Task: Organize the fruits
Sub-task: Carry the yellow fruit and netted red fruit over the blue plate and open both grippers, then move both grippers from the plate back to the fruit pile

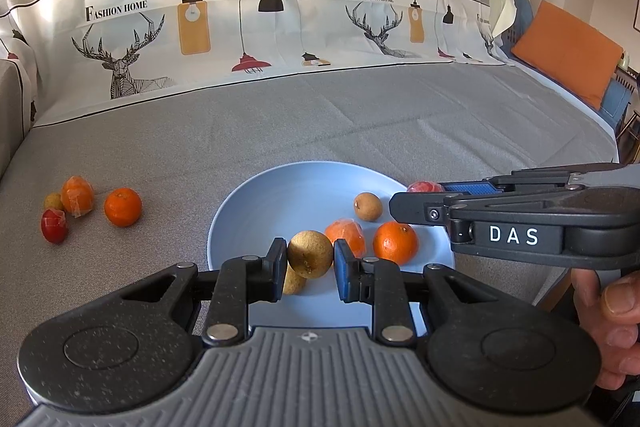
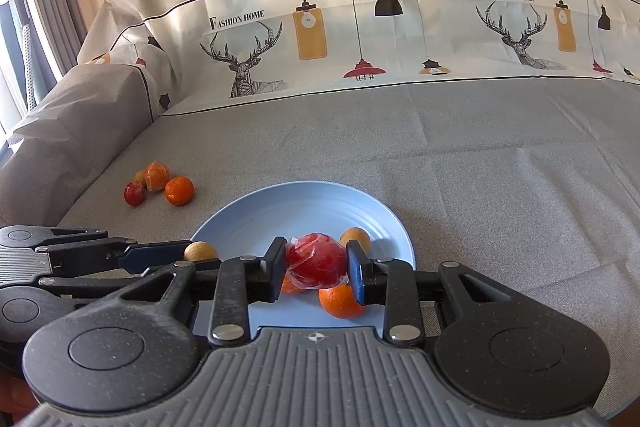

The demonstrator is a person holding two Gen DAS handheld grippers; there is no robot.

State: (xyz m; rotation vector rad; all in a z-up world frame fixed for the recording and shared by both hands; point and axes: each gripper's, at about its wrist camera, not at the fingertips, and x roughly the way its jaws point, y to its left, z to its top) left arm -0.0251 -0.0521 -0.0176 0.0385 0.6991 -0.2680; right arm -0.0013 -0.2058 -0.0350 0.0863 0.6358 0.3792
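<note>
My left gripper (image 1: 310, 259) is clamped on a small brown round fruit (image 1: 310, 253), pads pressing both sides, held just above the near part of the blue plate (image 1: 280, 195). My right gripper (image 2: 316, 265) is closed on a red fruit in clear wrap (image 2: 318, 259), also over the plate; in the left view it comes in from the right, tips at the plate's right rim, with my right hand (image 1: 612, 327) on the handle.

On the plate: a bare orange (image 1: 395, 242), a wrapped orange (image 1: 346, 235) just beside it, a small tan fruit (image 1: 367, 206) farther back, and another brown fruit (image 1: 294, 281) partly hidden under my left fingers (image 1: 276, 263). From the right view the bare orange sits directly below the red fruit.

Off the plate, well to the left on the grey sofa cover (image 1: 320, 119), is a cluster: bare orange (image 1: 123, 207), wrapped orange (image 1: 77, 195), wrapped red fruit (image 1: 53, 225), and a small yellowish fruit (image 1: 53, 201) behind, touching or nearly so.

Behind is a backrest cover printed with deer and lamps (image 1: 256, 27). An orange cushion (image 1: 568, 53) lies far right.
</note>
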